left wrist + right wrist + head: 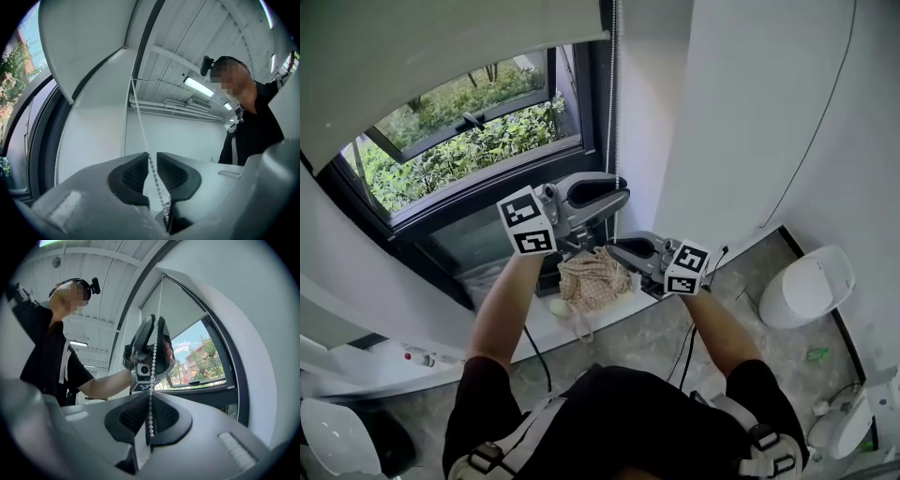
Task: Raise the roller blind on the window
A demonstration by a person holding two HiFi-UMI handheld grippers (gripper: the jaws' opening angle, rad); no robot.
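Note:
The pale roller blind (422,66) hangs partway down over the window, with greenery showing below its hem. Its white bead chain (612,103) drops along the window's right side. My left gripper (614,192) is the upper one. In the left gripper view the bead chain (140,122) runs through a visible gap between the jaws of the left gripper (152,157), so it is open around the chain. My right gripper (614,248) is just below. In the right gripper view the right gripper (151,397) is shut on the bead chain (153,352), with the left gripper (151,350) above.
A checked cloth (592,277) and a small pale ball (557,307) lie on the window sill (609,314) under the grippers. A white wall (750,112) stands close at the right. A white toilet (806,286) and a cable (686,352) are on the floor.

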